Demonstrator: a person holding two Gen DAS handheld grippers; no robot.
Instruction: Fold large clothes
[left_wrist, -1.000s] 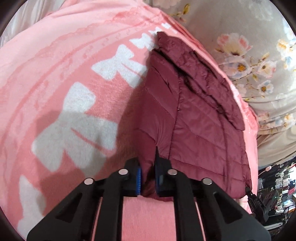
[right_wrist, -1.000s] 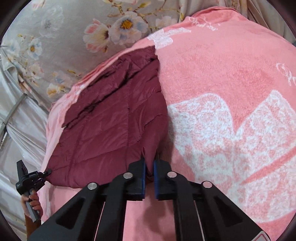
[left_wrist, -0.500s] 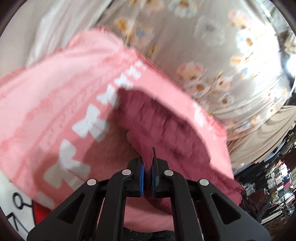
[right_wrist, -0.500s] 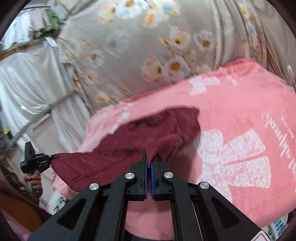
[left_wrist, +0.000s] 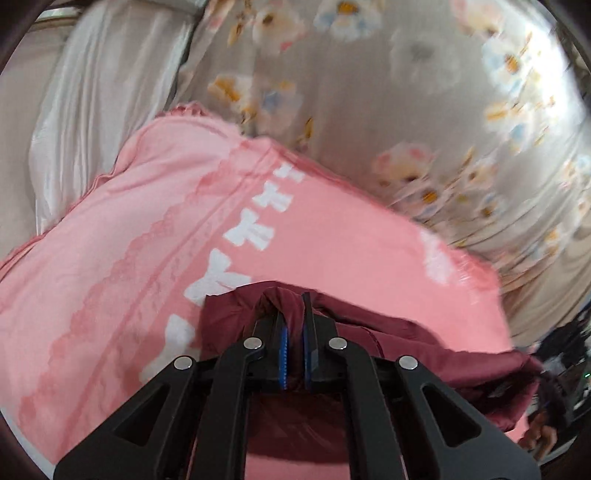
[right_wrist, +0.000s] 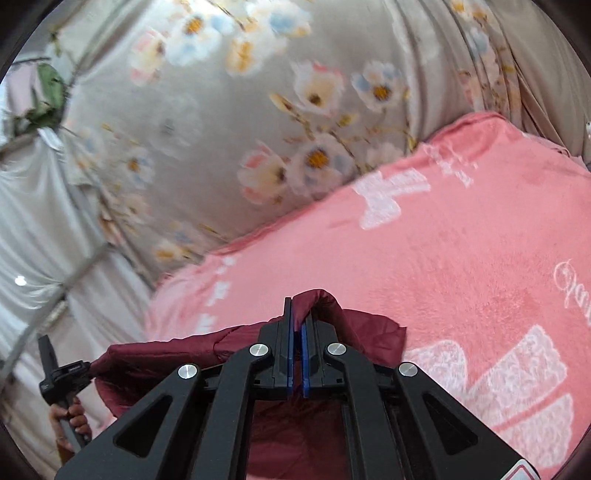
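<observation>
A maroon quilted jacket (left_wrist: 424, 350) hangs lifted above a pink blanket (left_wrist: 155, 240) with white bows. My left gripper (left_wrist: 293, 314) is shut on a fold of the jacket's edge. My right gripper (right_wrist: 297, 317) is shut on another fold of the same jacket (right_wrist: 369, 332). The cloth sags between the two grips and most of it is hidden below the grippers. The left gripper and the hand that holds it show in the right wrist view (right_wrist: 62, 380) at the lower left, with the jacket stretched toward it.
A grey flowered curtain (right_wrist: 295, 110) hangs behind the bed. Pale white drapes (left_wrist: 92, 110) hang at the far left. The pink blanket (right_wrist: 480, 258) spreads out ahead and to the right. Dark clutter (left_wrist: 565, 354) lies past the bed's right edge.
Both grippers have lifted the jacket off the blanket and tilted up. The jacket lay flat a second ago and now hangs bunched below the grips.
</observation>
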